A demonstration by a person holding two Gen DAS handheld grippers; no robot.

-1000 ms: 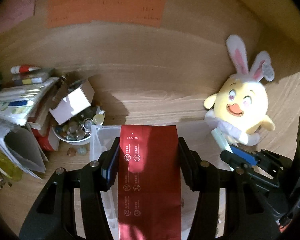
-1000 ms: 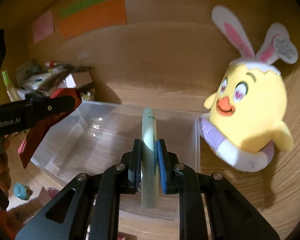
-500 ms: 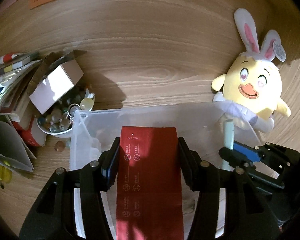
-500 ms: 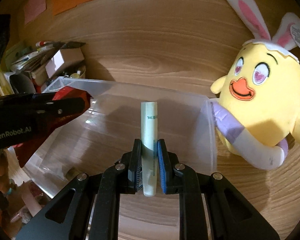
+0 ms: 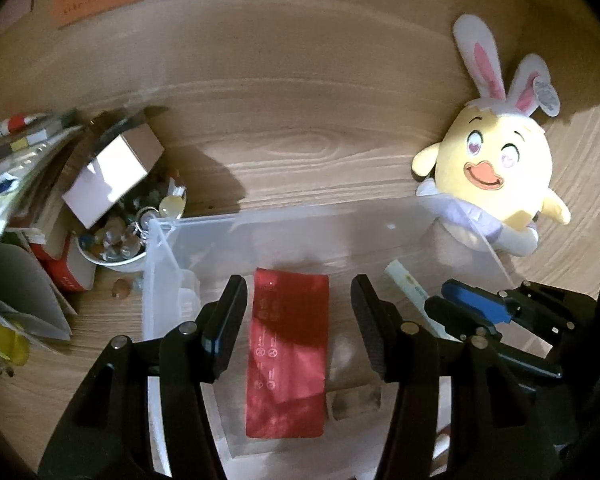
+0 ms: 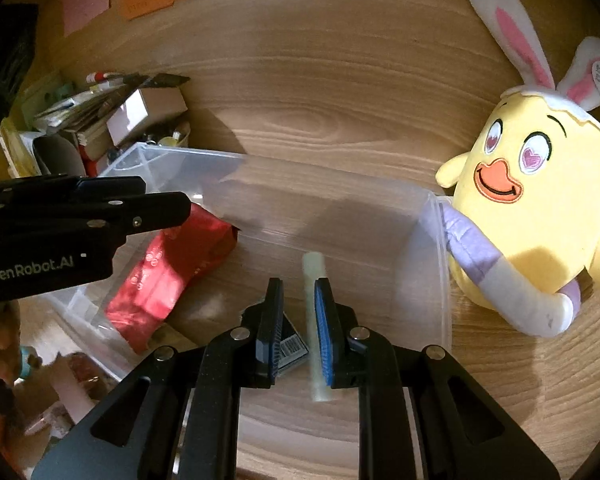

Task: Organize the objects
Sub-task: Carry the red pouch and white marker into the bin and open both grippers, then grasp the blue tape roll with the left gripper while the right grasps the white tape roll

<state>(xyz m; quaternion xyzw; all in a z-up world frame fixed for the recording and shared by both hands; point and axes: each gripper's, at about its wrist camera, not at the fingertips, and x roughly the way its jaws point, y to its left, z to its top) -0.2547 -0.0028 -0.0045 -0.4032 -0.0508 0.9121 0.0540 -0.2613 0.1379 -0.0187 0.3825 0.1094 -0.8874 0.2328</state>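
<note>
A red foil packet (image 5: 286,354) is lying flat inside the clear plastic bin (image 5: 284,220), with the left gripper (image 5: 298,322) hanging above it, jaws spread wide and holding nothing. Toward the bin's right end, a pale green tube (image 6: 315,320) is sitting between the parted jaws of the right gripper (image 6: 298,328); it appears released, though blur makes contact hard to judge. A yellow bunny-eared plush (image 6: 540,200) is leaning against the bin's right wall. Left of the bin, a bowl of marbles (image 5: 112,240) is resting amid clutter. The tube could be dragged out if a pad catches it while withdrawing.
</note>
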